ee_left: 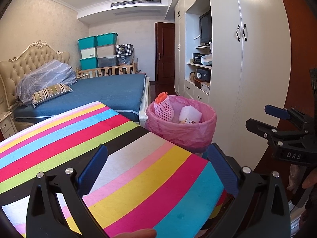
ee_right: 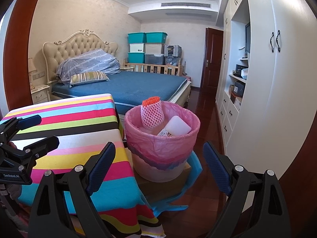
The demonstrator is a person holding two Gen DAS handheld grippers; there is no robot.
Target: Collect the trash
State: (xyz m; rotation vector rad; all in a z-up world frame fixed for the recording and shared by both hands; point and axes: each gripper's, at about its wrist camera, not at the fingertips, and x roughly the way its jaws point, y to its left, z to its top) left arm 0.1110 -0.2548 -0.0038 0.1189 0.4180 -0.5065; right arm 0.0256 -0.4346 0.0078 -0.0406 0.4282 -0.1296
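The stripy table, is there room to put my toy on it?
Yes. The striped tablecloth is bare from the bed-side edge to the corner by the trash bin. Both grippers, left gripper and right gripper, are open and empty. The bin is crowded: foam net sleeve, white bottle.

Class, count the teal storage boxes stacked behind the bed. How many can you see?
3: two side by side on top of the stack, one at bottom left. Others may be hidden.
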